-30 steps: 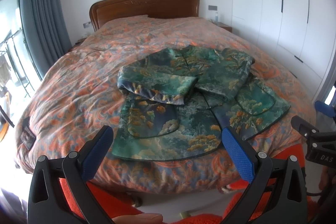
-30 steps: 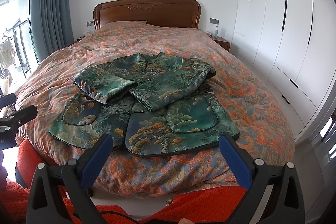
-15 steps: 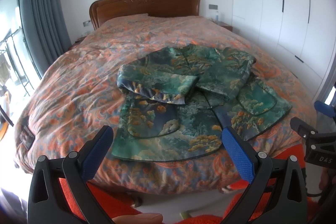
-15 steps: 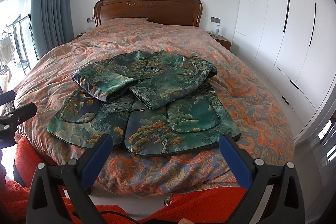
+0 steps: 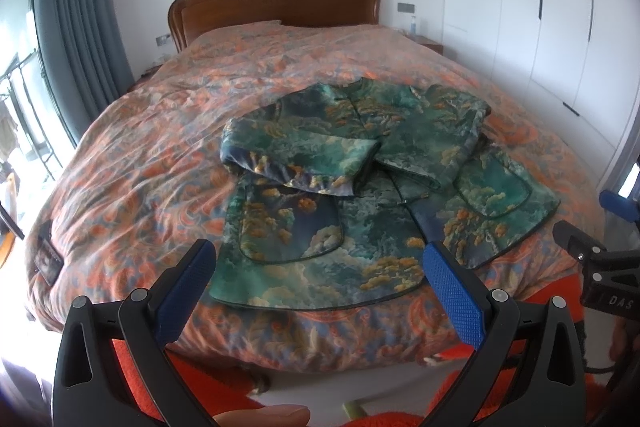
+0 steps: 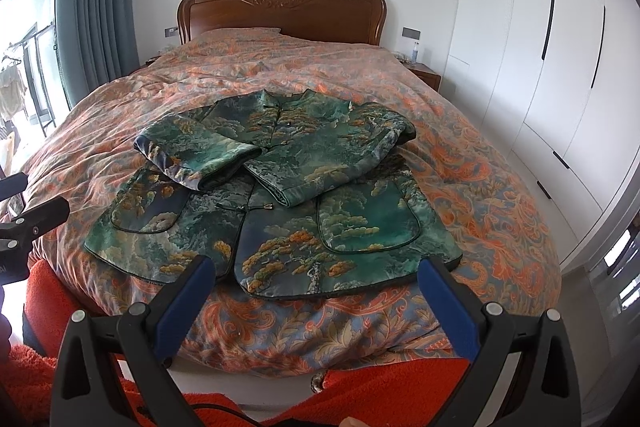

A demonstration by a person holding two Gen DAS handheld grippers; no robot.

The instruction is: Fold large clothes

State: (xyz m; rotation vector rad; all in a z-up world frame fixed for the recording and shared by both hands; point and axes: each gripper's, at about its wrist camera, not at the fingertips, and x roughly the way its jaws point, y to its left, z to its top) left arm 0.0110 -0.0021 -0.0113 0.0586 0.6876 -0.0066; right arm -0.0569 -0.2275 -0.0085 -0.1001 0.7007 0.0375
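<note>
Jacket (image 6: 276, 203) flat near foot of bed (image 6: 480, 163), both sleeves folded across chest, hem nearest. Left gripper (image 5: 320, 267) + right gripper (image 6: 316, 281) jaws apart, empty, short of hem. Risks: fabric looks slick/padded, so thin pinch may slip; lifting hem could slide sleeves off; may snag quilt (image 5: 132, 163) underneath too.

Bright window daylight, left glare, fisheye-warped edges
</note>
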